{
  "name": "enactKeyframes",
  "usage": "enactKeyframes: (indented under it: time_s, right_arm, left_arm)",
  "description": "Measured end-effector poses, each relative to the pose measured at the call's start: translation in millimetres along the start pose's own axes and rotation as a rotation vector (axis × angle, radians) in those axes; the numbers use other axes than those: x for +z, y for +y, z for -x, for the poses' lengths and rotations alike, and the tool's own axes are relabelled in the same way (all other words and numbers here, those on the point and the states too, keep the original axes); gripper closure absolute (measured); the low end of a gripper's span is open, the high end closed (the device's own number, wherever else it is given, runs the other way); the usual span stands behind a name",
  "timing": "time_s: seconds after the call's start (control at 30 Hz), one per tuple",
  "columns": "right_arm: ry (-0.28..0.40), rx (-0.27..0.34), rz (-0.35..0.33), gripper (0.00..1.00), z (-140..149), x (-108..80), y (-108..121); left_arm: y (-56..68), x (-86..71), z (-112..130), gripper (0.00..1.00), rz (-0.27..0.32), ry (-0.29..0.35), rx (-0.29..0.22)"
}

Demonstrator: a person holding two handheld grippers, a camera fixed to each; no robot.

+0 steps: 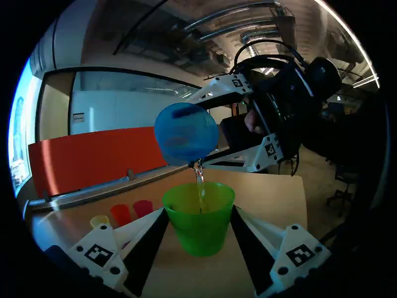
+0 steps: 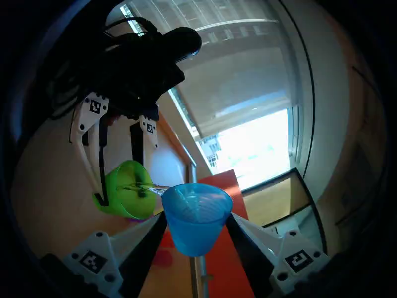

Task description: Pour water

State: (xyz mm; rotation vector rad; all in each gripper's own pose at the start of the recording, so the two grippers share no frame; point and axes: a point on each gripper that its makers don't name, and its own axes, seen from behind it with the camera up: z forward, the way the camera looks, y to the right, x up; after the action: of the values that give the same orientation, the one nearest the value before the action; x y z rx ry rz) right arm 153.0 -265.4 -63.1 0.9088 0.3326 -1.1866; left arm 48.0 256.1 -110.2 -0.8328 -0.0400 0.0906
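Over the worktop [image 1: 270,196], the right gripper [image 2: 197,218] clamps its fingers on the blue cup [image 2: 196,236], tipped so water [image 1: 199,180] falls into the green cup [image 1: 199,228]; the left gripper [image 1: 198,212] fingers clamp that upright, steadying it.

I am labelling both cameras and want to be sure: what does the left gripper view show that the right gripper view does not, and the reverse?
Left gripper view: three small cups, yellow, red and pink, and ceiling pipes. Right gripper view: a bright window and the inside of the blue cup. Both: the right gripper tilts the blue cup, and a water stream runs into the green cup held by the left gripper.
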Motion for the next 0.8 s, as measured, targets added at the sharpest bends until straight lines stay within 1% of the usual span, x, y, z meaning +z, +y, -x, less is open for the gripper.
enactKeyframes:
  time_s: [0.2, 0.8]
  right_arm:
    - [0.001, -0.012, 0.003, 0.12, 2.3, 0.8, 2.8]
    - [-0.015, -0.080, 0.007, 0.12, 8.0, 3.8, 6.6]
  left_arm:
    - [2.5, 2.2, 1.0, 0.15, 0.006, -0.002, 0.000]
    - [2.7, 4.1, 3.8, 0.16, 0.012, -0.009, 0.000]
